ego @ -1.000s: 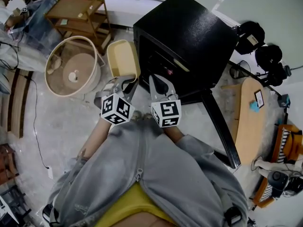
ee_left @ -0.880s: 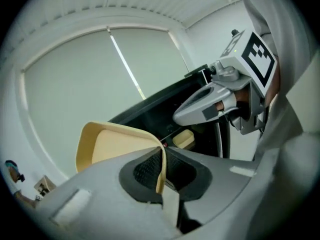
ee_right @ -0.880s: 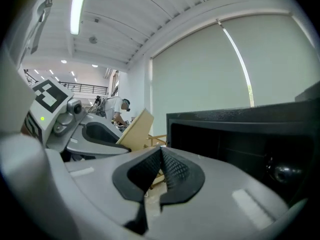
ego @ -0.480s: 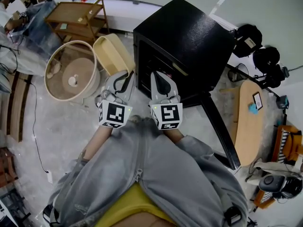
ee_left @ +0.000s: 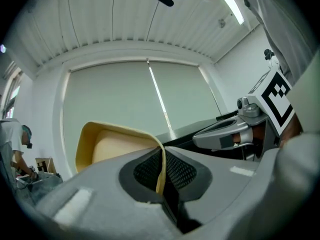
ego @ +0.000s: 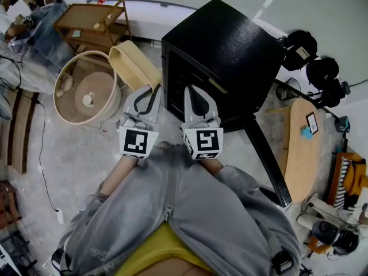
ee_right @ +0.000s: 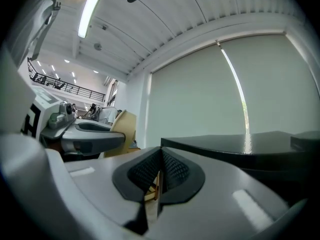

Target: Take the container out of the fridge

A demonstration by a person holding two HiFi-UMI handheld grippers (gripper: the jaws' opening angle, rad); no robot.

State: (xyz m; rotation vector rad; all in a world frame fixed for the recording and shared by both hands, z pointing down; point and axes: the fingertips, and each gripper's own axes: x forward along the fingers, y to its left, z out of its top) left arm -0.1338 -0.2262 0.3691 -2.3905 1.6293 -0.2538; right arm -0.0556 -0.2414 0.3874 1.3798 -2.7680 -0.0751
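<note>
The container (ego: 133,65) is a cream-yellow open tub, tilted on edge to the left of the black fridge (ego: 230,45). My left gripper (ego: 152,91) is shut on the container's thin rim (ee_left: 161,176), and the tub's hollow (ee_left: 107,146) fills the left gripper view beyond the jaws. My right gripper (ego: 193,92) is beside it, in front of the fridge's open front, shut with nothing between its pads (ee_right: 159,179). In the right gripper view the container (ee_right: 124,126) shows at the left past the left gripper (ee_right: 85,134). The fridge door (ego: 267,160) hangs open to the right.
A round wooden tub (ego: 86,94) stands on the floor at the left, a wooden shelf cart (ego: 95,16) behind it. A wooden table (ego: 302,137) and black bags (ego: 302,45) are at the right. A person (ego: 8,16) sits at the far upper left.
Both grippers have risen. The left one has rolled and carried the container up and to the left, so the tub now stands more on edge. The right gripper stays shut and empty.
</note>
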